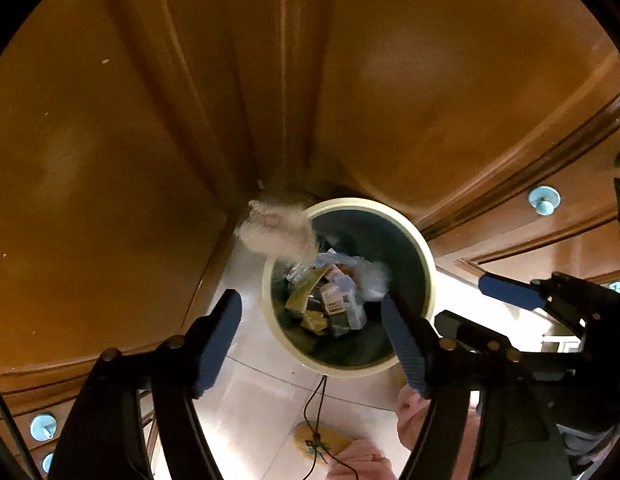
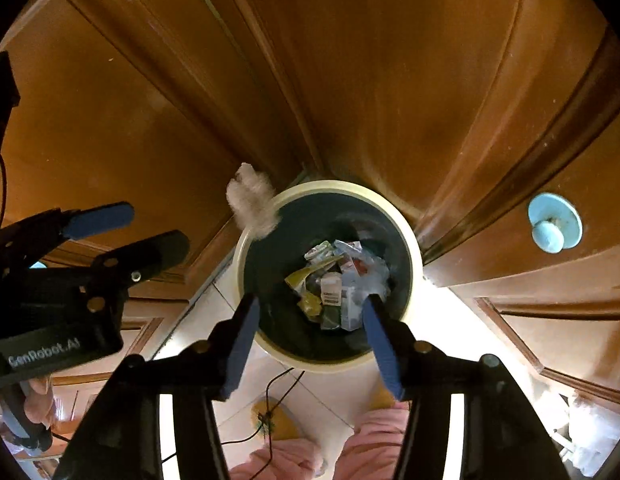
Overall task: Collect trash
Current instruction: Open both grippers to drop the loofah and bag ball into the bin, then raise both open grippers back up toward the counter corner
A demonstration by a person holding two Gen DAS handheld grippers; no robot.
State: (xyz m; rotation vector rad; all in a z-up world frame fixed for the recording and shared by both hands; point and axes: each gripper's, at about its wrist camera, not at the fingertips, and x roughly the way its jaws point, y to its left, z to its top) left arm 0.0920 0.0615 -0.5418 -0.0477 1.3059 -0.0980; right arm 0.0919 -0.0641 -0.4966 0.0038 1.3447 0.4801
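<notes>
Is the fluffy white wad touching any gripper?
Apart. The left wrist view shows the wad blurred above the bin's rim, clear of both open grippers.

Fluffy wad [image 1: 275,230] blurred over the full bin's [image 1: 424,252] rim.

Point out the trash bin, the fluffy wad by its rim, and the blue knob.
trash bin [image 2: 414,240]: right wrist view, cream rim.
fluffy wad [image 2: 251,200]: right wrist view, its middle.
blue knob [image 2: 548,235]: right wrist view, knob head.
</notes>
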